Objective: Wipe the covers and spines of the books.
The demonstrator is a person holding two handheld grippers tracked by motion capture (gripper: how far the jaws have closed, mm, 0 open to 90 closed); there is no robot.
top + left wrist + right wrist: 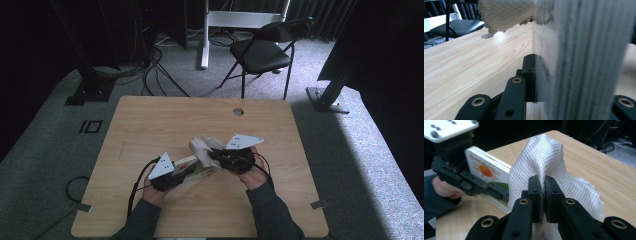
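Two grippers meet near the middle of the wooden bench. The left gripper has its fingers clamped on the edge of a thick board book, held just above the bench. At its two o'clock, the right gripper has its fingers pinched shut on a white waffle-weave cloth, which drapes against the book's cover.

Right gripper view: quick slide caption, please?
Right tongs pinch a white mesh cloth against a sun-covered board book held by the left tongs over the wooden table.
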